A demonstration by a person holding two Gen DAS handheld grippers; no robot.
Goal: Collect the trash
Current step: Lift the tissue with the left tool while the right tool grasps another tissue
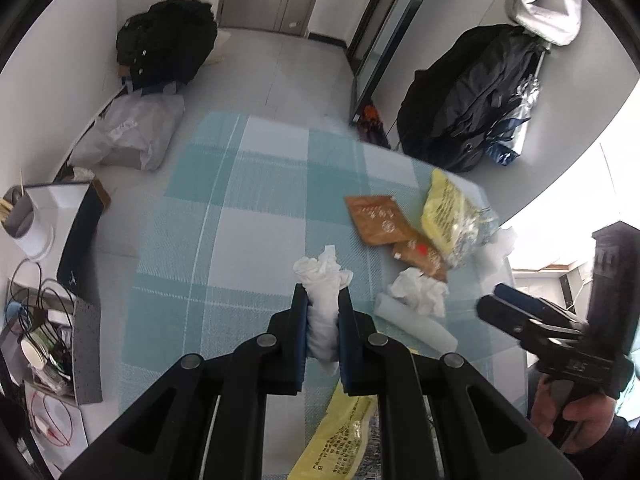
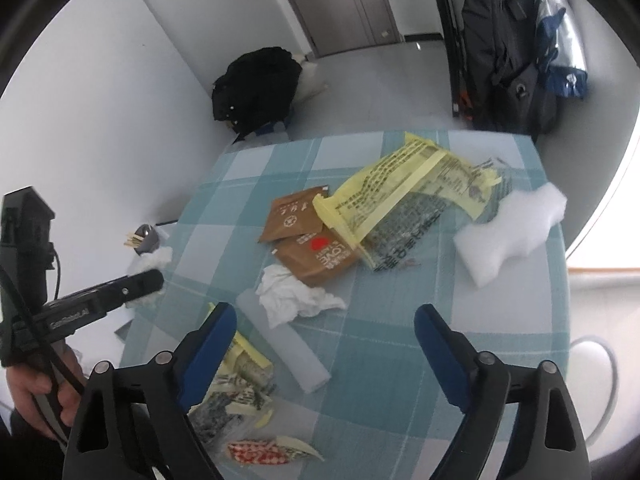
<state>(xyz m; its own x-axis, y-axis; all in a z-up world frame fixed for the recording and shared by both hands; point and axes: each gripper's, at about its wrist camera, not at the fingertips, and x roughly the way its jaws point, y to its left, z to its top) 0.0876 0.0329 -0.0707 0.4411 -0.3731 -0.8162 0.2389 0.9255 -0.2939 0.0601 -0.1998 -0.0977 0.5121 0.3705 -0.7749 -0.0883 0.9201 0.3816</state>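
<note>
My left gripper (image 1: 322, 294) is shut on a crumpled white tissue (image 1: 320, 268), held just above the teal checked tablecloth (image 1: 248, 240). From the right wrist view, that left gripper (image 2: 154, 280) sits at the table's left edge with tissue showing around its tip. My right gripper (image 2: 325, 314) stands open above a second crumpled tissue (image 2: 288, 292) and a pale plastic tube (image 2: 288, 344), touching neither. Brown sachets (image 2: 312, 252), a yellow printed wrapper (image 2: 400, 184), a white foam piece (image 2: 508, 232) and a torn yellow wrapper (image 2: 240, 376) lie on the cloth.
A red-checked wrapper (image 2: 256, 450) lies at the near edge. Left of the table, a box with a paper cup (image 1: 28, 220) and tangled cables (image 1: 44, 312). A black backpack (image 1: 168, 40) and white bag (image 1: 128, 132) sit on the floor; dark bags (image 1: 472, 96) hang at right.
</note>
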